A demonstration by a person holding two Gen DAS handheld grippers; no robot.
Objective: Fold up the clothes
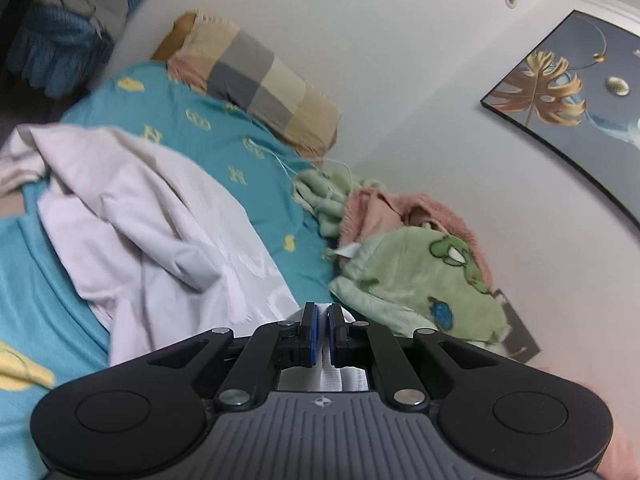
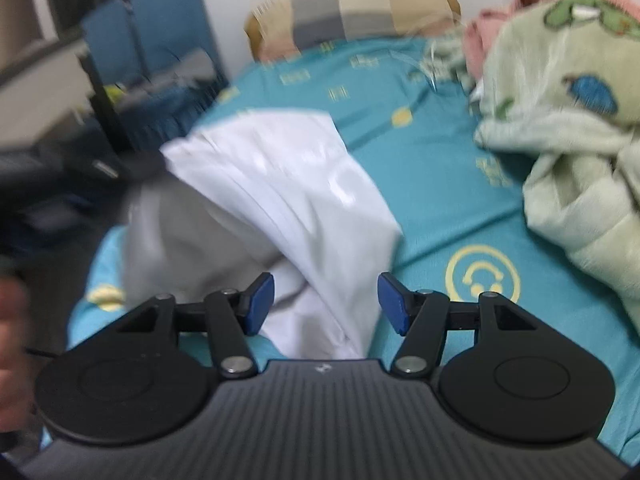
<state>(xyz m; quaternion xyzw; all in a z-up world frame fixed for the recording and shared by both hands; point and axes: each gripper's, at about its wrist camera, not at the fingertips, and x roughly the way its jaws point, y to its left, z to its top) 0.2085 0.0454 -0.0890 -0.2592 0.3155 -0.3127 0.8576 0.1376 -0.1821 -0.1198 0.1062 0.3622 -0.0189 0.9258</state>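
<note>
On the teal bedsheet (image 1: 240,148) the crumpled white garment (image 1: 160,220) lies spread toward me, its ribbed hem pinched between my left gripper (image 1: 323,334), while my right gripper (image 2: 326,300) hangs wide open just over its folds.
</note>
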